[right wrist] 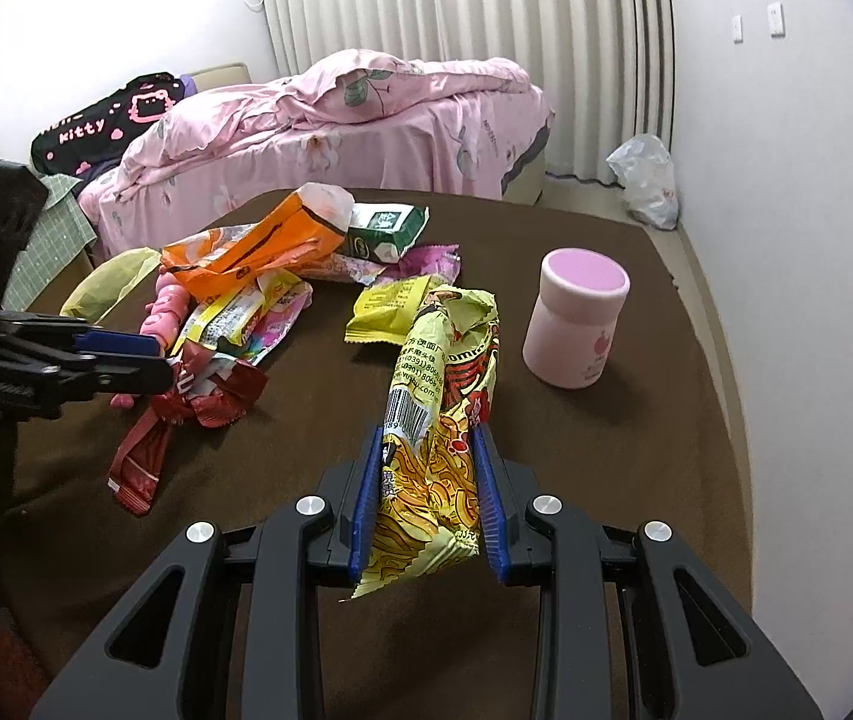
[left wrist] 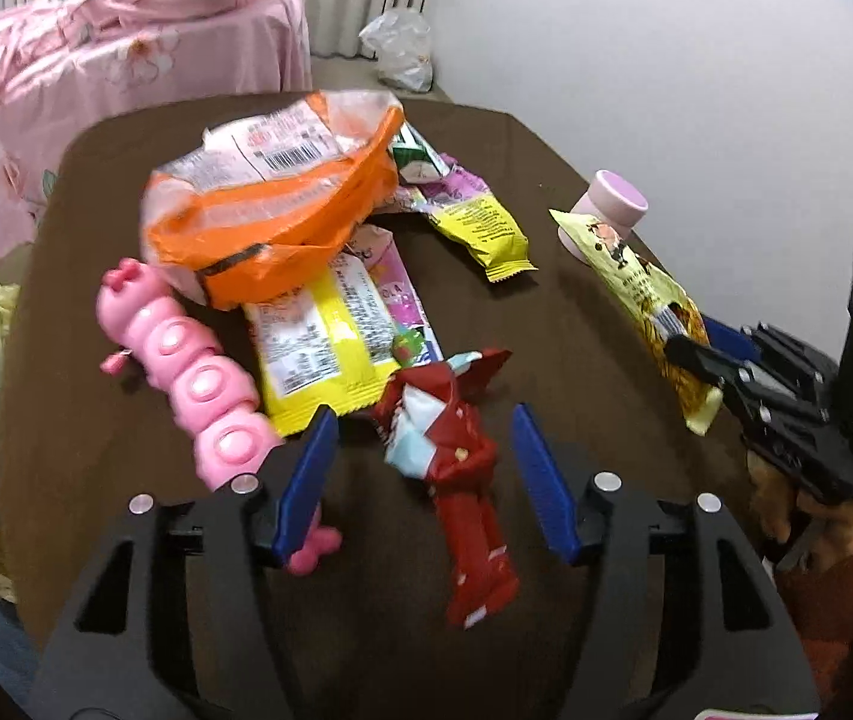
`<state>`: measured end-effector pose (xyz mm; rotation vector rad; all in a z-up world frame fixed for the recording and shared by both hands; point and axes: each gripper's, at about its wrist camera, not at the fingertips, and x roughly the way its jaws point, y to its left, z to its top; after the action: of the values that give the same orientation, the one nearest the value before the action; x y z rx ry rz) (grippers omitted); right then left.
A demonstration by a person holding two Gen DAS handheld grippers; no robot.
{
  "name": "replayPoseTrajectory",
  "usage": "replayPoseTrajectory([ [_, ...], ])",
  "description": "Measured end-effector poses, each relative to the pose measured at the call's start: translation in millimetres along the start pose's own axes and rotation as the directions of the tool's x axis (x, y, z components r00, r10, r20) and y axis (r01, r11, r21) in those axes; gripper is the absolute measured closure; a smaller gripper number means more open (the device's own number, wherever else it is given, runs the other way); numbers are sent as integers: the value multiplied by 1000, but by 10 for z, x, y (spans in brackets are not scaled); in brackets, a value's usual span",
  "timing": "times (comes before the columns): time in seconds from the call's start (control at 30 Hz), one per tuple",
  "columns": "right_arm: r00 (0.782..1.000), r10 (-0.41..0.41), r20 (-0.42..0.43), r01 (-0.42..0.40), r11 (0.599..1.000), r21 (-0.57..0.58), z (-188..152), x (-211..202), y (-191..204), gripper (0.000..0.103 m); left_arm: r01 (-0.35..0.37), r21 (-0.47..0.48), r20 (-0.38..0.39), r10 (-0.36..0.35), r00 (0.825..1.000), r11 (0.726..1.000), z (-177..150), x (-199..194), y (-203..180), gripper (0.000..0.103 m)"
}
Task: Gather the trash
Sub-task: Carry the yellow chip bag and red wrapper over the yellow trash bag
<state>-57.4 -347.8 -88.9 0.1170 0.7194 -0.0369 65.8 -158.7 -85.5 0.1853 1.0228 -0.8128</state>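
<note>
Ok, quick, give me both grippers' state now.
Left gripper: open, over the red wrapper.
Right gripper: shut on the yellow noodle packet.

The left claw [left wrist: 420, 426] is level and low, its blue fingers [left wrist: 537, 474] spread wide apart. The right claw [right wrist: 429, 438] is raised higher, fingers [right wrist: 489, 492] pressed in on a yellow wrapper [right wrist: 438, 420].

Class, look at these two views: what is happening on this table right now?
A person is clearing snack rubbish off a brown table. The right tool is shut on a yellow noodle wrapper, held above the table. The left tool is open, its fingers either side of a red wrapper. More wrappers, a pink toy and a pink jar remain.
</note>
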Motion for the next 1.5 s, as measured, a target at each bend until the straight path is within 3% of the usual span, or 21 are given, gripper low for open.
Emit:
replayPoseTrajectory([
  [0.1,1000,3,-7,-3,1000,-6,-25,21,20,75,-26,-12,-39,26,999,1000,42,159,-34,50],
  [0.13,1000,1,-7,-1,1000,-12,-29,16,32,75,-36,-13,-44,36,998,999,42,186,-50,67],
  [0.17,1000,-3,-6,3,1000,-20,-33,6,43,75,-34,-16,-40,34,999,999,35,181,-66,73],
  [0.27,1000,-4,6,5,1000,-22,-33,-49,39,75,-12,-8,7,12,1000,1000,14,45,-102,74],
  [0.4,999,2,38,-2,1000,10,18,-123,2,75,-54,29,138,50,989,998,25,-331,-170,74],
  [0.6,992,20,124,-17,1000,-26,237,-314,159,75,-105,35,357,86,930,994,78,-910,-170,74],
  [0.8,978,60,200,-33,990,-133,539,-488,541,75,-127,-9,437,118,891,992,151,-1239,-27,73],
  [1.07,959,154,236,-81,953,-292,928,-606,1252,75,-136,-163,524,203,827,977,33,-1768,583,74],
  [1.2,954,202,220,-111,924,-367,1076,-539,1630,75,-173,-248,534,284,796,953,-125,-1968,1019,74],
  [1.33,952,251,175,-156,889,-431,1197,-362,1973,75,-214,-378,489,390,780,901,-336,-2010,1655,74],
  [1.47,942,323,89,-244,843,-479,1318,-30,2301,75,-247,-490,394,465,793,836,-587,-1859,2244,74],
  [1.5,939,337,64,-264,828,-495,1355,91,2393,75,-250,-517,354,470,808,819,-647,-1751,2432,74],
])
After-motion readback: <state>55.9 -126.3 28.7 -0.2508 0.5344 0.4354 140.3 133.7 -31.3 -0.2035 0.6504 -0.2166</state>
